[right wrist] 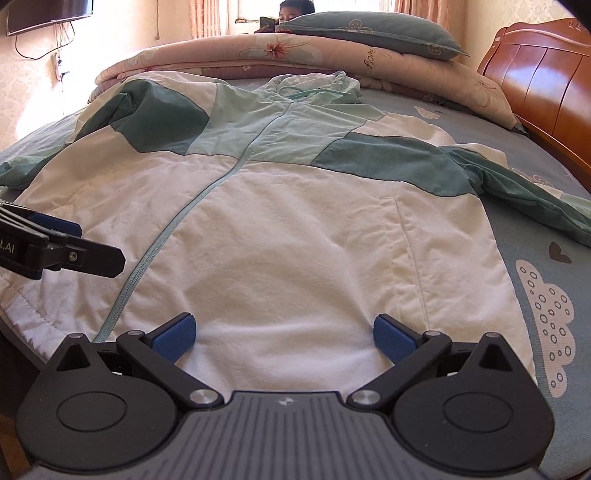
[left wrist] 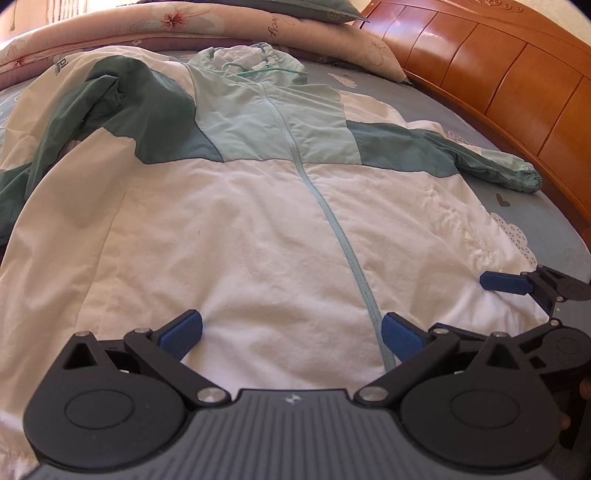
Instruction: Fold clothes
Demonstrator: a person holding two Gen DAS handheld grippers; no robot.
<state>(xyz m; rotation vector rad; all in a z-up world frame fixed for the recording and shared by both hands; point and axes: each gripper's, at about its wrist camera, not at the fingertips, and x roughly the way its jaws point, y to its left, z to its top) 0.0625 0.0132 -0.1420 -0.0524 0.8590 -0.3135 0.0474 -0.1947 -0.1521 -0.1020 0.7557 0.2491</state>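
Note:
A white, pale-mint and dark-green hooded jacket (left wrist: 258,229) lies front up on the bed, zipper shut, hood at the far end and hem towards me. One sleeve stretches out to the right (left wrist: 491,166); the other is bunched at the far left (left wrist: 74,122). My left gripper (left wrist: 291,334) stands open over the hem, blue pads wide apart on either side of the zipper's lower end, nothing pinched. My right gripper (right wrist: 282,334) is open too, over the white hem on the jacket's right half (right wrist: 295,240). Each gripper shows at the edge of the other's view: right gripper (left wrist: 524,291), left gripper (right wrist: 62,247).
Folded floral quilt (right wrist: 258,51) and a green pillow (right wrist: 369,31) lie behind the hood. A wooden headboard (left wrist: 498,81) curves along the right. Blue patterned sheet (right wrist: 546,295) shows right of the jacket. A person (right wrist: 291,14) sits behind the quilt; a wall television (right wrist: 48,14) is upper left.

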